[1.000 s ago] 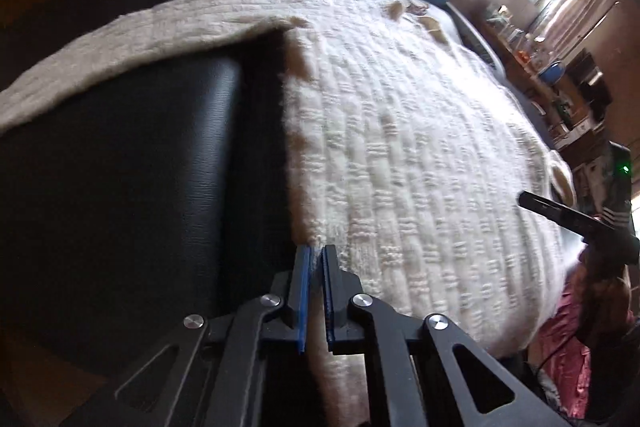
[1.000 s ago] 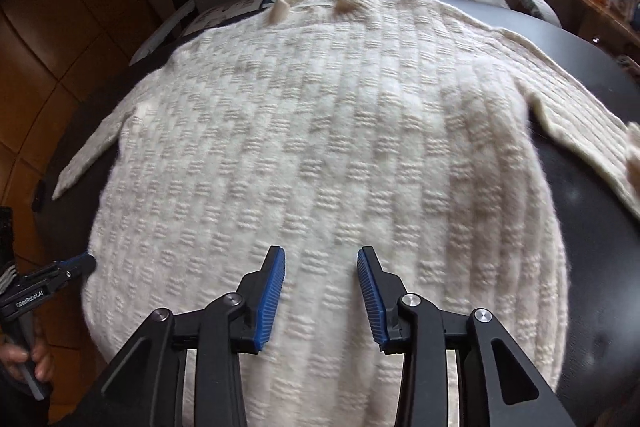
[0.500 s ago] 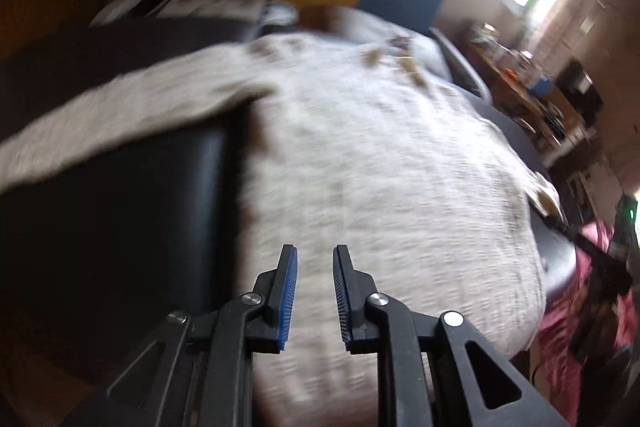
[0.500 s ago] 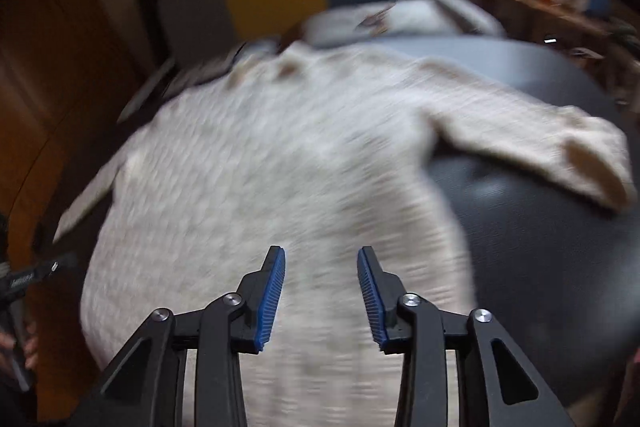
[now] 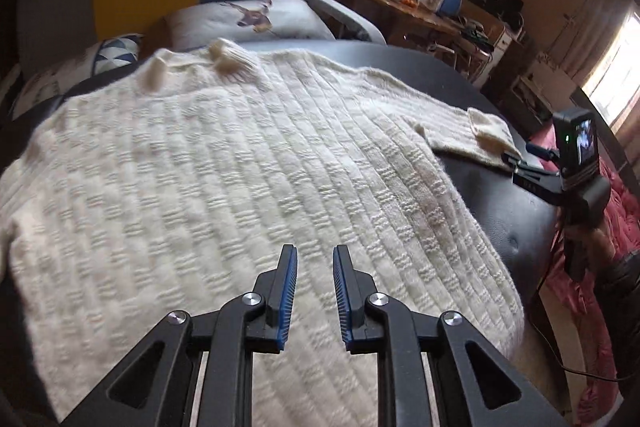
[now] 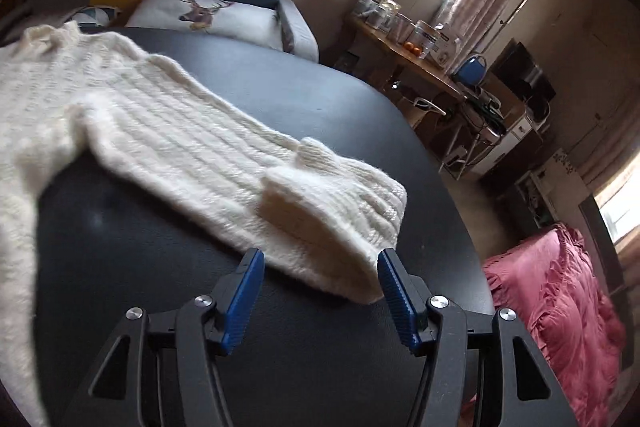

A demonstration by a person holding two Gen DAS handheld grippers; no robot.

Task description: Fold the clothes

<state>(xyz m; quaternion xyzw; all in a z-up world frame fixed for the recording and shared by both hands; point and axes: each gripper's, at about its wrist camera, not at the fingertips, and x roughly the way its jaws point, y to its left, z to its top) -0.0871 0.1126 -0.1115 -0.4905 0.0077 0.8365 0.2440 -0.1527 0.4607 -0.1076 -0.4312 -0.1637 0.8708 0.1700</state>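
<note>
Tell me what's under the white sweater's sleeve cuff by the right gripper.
The sleeve cuff lies on the black table, with the open right gripper at its edge. Anything beneath the knit itself is hidden.

Both wrist views low over one sweater (image 5: 248, 163).

The right gripper (image 6: 320, 291) stands wide open at the sleeve cuff (image 6: 332, 211), with bare black table (image 6: 280, 87) on both sides of the sleeve. The table's right edge is free. The left gripper (image 5: 314, 287) is parted above the sweater (image 5: 200, 187), nothing between its fingers. Pillows (image 5: 256, 19) line the far edge.
</note>
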